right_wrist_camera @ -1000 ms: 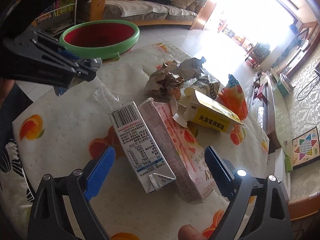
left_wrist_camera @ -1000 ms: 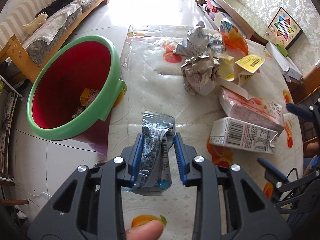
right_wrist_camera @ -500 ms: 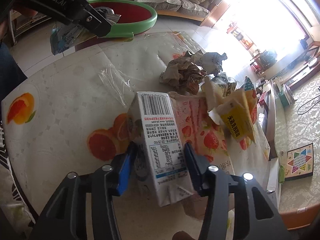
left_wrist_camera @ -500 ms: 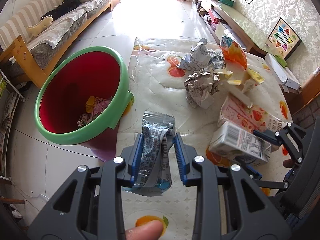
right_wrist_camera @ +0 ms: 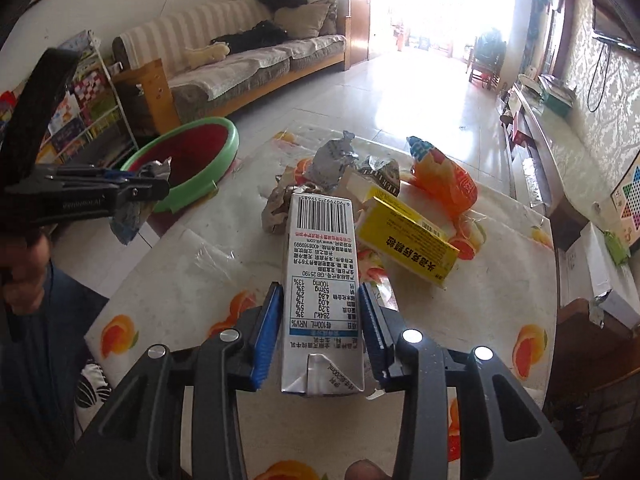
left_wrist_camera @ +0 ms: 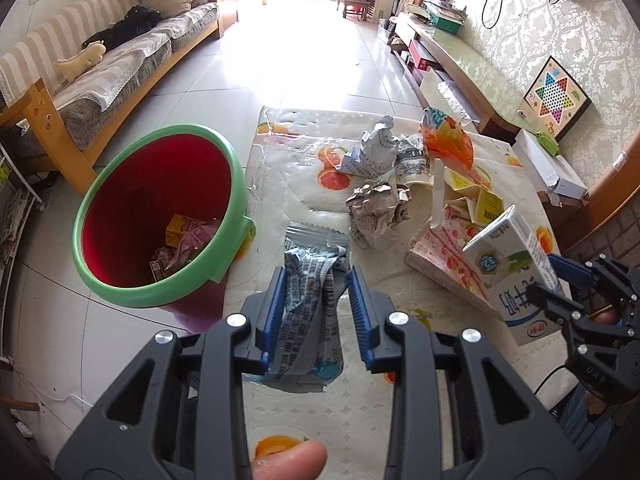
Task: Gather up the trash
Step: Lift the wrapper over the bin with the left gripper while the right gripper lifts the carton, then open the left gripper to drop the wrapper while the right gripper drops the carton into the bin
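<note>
Milk carton (right_wrist_camera: 322,292) clamped lengthwise in the right hand-held gripper (right_wrist_camera: 320,332) above the surface (right_wrist_camera: 500,280); left hand-held gripper (left_wrist_camera: 316,312) (nearer the bin (left_wrist_camera: 160,292), at its left) grips a crumpled wrapper (left_wrist_camera: 310,304).

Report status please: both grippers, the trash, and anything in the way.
Left gripper shut on crumpled foil wrapper. Right gripper shut on milk carton. Red bin beside table, open, nothing blocking. More trash on table.
</note>
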`<state>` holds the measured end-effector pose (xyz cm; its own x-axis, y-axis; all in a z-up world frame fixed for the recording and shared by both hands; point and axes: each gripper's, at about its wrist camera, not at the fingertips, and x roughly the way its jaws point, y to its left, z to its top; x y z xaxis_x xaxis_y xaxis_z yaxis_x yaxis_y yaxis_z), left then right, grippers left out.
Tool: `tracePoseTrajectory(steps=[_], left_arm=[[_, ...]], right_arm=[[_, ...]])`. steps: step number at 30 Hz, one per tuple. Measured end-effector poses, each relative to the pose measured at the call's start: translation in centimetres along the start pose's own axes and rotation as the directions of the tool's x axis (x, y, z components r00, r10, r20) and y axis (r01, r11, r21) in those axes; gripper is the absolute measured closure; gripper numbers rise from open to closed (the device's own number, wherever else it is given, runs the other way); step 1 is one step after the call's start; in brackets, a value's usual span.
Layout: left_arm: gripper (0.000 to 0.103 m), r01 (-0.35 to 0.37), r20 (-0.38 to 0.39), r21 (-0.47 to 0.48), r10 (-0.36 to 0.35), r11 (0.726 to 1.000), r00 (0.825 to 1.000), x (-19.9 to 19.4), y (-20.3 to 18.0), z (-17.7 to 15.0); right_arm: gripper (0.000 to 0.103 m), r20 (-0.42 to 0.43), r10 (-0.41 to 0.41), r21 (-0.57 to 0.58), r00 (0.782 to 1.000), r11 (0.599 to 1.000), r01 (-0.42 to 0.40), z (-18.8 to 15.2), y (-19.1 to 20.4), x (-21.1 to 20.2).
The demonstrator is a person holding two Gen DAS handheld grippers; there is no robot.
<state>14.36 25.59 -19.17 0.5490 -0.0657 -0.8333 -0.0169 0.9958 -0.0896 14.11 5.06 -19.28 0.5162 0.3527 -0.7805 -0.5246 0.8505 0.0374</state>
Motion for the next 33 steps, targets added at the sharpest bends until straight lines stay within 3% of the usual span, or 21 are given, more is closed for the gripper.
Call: tracePoseTrajectory(steps=[7,12,23,29,30,32,33], left_arm=[[0.072,0.002,0.064,-0.038,0.000,0.999,0.998,-1.7,0.7,2.3],[0.072,-0.061,0.087,-0.107,0.070,0.992,0.994,-1.5,2.8,4.6],[0.071,-0.143,0.113,-0.280,0.180,0.949,0.977,-1.3,9.9,8.0],[0.067,-0.184,0.059,-0.372,0.221,0.910,0.973,0.3,13.5,7.6],[0.060,-0.186,0.045,-0.383,0.220,0.905,0.975,0.8,13.9,7.3],[0.032,-0.179,0.031,-0.399,0.208,0.899,0.978,1.5,14.8,6.9],[0.013,-0.183,0.030,-0.408,0.213,0.895,0.977,1.7,15.2,6.6]], right_arm=[[0.067,0.089,-0.010,0.062,0.996,0.998,0.004,3.1,-0.4,-3.4],[0.067,0.133,-0.008,0.086,0.991,0.996,-0.003,6.4,-0.1,-4.0],[0.067,0.194,0.043,0.037,0.980,0.998,-0.051,12.9,2.8,-3.2],[0.067,0.189,0.088,0.006,0.978,0.996,-0.091,16.3,5.2,-0.7],[0.067,0.186,0.095,0.000,0.978,0.995,-0.097,16.7,5.7,-0.3],[0.067,0.180,0.113,-0.015,0.977,0.994,-0.112,17.5,6.9,0.6],[0.067,0.176,0.122,-0.022,0.977,0.993,-0.120,17.8,7.5,1.1]])
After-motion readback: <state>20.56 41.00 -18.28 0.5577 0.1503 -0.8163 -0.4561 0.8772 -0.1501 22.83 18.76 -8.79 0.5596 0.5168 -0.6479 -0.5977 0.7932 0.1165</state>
